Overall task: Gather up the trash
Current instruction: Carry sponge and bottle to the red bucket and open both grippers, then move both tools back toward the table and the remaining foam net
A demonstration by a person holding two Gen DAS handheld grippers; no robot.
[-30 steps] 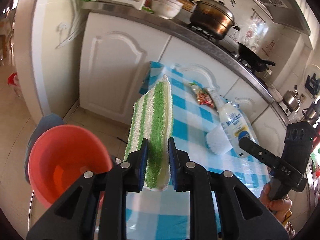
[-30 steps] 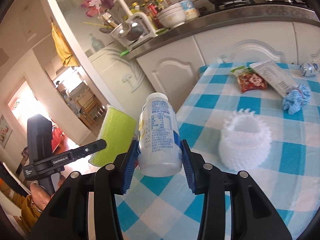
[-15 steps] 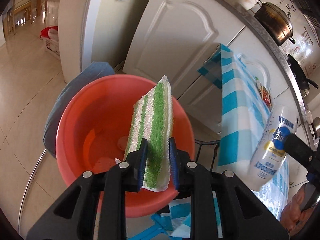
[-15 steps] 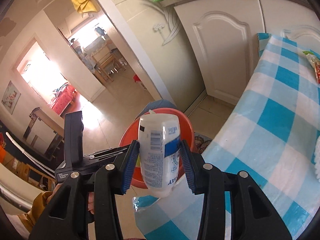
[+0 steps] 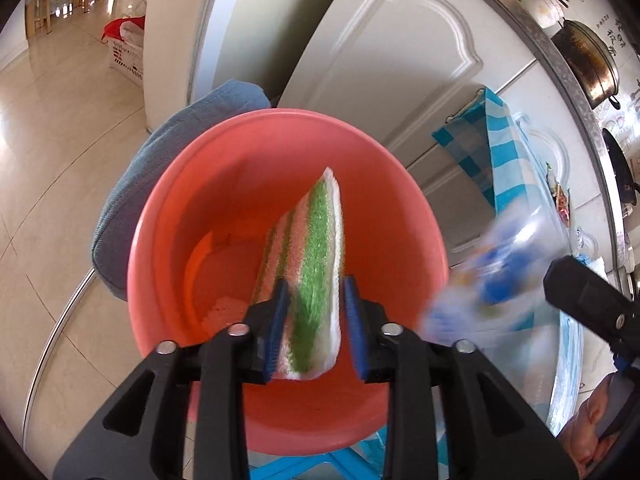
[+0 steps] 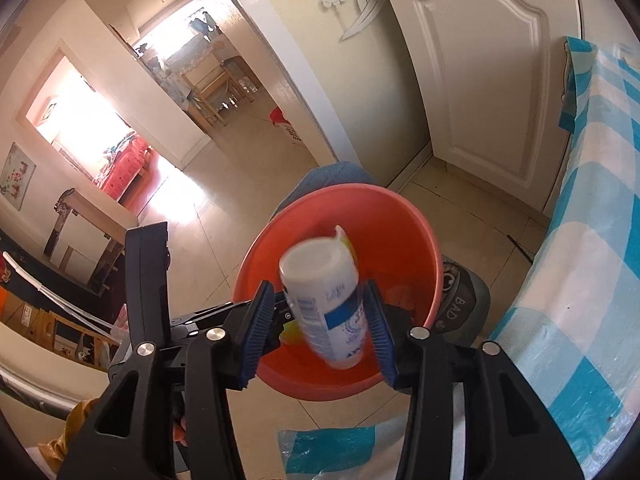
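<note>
You see a glossy plastic basin [image 5: 168,216] and a fuzzy cloth [image 5: 316,264]. The bottle [image 6: 332,304] looks smooth plastic; the floor [image 5: 52,132] glossy tile.

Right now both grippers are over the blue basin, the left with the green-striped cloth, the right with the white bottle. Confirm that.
One thing is wrong: the basin is red-orange, not blue, as the left wrist view shows. Otherwise yes: the left gripper, jaws opening, has the green-striped cloth between them, and the right gripper, also opening, the white bottle.
</note>
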